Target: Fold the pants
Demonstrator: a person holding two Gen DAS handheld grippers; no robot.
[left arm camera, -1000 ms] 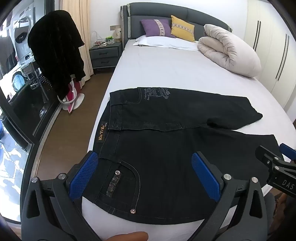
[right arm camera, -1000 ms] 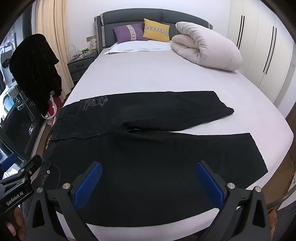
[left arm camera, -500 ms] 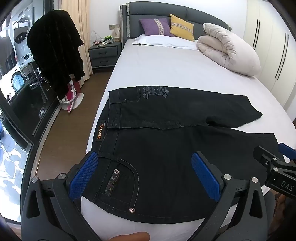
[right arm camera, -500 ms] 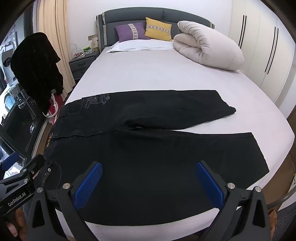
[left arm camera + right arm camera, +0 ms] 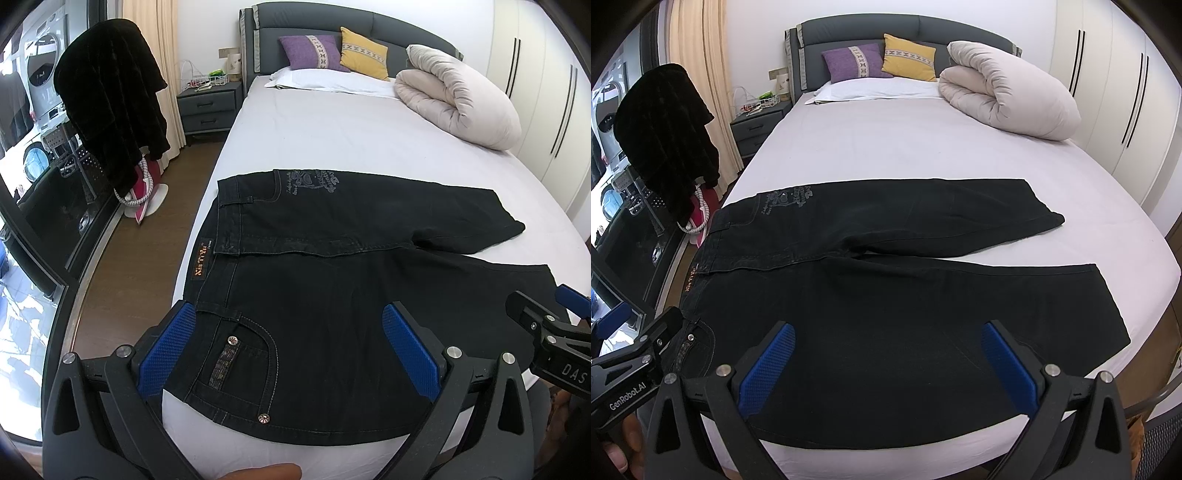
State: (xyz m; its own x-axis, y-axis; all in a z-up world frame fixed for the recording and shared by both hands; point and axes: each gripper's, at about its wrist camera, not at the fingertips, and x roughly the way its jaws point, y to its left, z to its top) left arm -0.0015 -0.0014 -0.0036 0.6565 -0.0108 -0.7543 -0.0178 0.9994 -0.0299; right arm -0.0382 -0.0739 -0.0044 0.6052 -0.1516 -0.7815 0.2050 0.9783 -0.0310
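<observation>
Black denim pants [image 5: 332, 295] lie flat across the near end of the bed, back side up, waistband to the left and both legs spread to the right; they also fill the right wrist view [image 5: 886, 295]. My left gripper [image 5: 291, 343] hovers open above the back pocket and seat area. My right gripper [image 5: 886, 365] hovers open over the near leg. Nothing sits between either pair of blue pads. The right gripper's body [image 5: 546, 339] shows at the left wrist view's right edge; the left gripper's body [image 5: 631, 369] shows at the right wrist view's left edge.
The white-sheeted bed [image 5: 332, 133] carries a rolled beige duvet [image 5: 461, 99] and purple and yellow pillows [image 5: 332, 51] at its head. A dark garment [image 5: 114, 103] hangs on a rack left of the bed beside a grey nightstand [image 5: 208, 107]. White wardrobes [image 5: 1126, 92] line the right wall.
Both grippers have drifted slightly away from the bed's near edge, so the pants sit a touch lower and further in view. Jaws stayed open; the pants have not moved.
</observation>
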